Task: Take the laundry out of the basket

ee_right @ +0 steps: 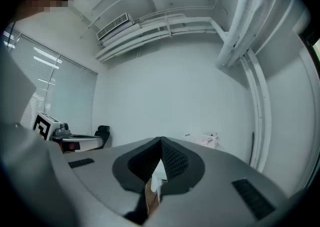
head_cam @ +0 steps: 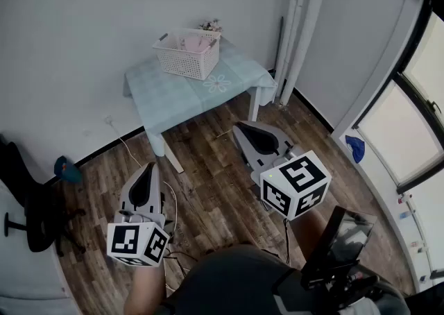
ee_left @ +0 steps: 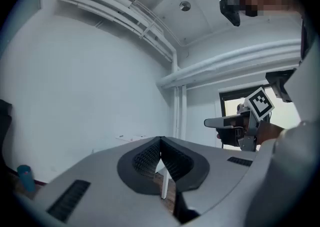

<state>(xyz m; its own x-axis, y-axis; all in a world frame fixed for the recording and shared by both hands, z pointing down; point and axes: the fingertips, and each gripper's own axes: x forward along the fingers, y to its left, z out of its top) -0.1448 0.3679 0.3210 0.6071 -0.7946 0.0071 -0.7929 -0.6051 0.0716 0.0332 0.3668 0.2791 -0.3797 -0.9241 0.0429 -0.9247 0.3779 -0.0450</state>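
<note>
1. While the basket (head_cam: 186,64) is set far off on the small table (head_cam: 208,91) by the wall, with the pink laundry (head_cam: 196,44) inside it, nothing can be reached yet.
2. The left gripper (head_cam: 148,169) and the right gripper (head_cam: 247,131) are both held level over the wood floor (head_cam: 208,168), well apart from the table. Both are pinched tight, and nothing is held in them.
3. The table is best walked up to first.
4. The jaws of one gripper should be opened wide before the basket is reached.
5. The cloth should be pinched at a bunched-up part and lifted straight up, so the light basket is not tipped or dragged.
</note>
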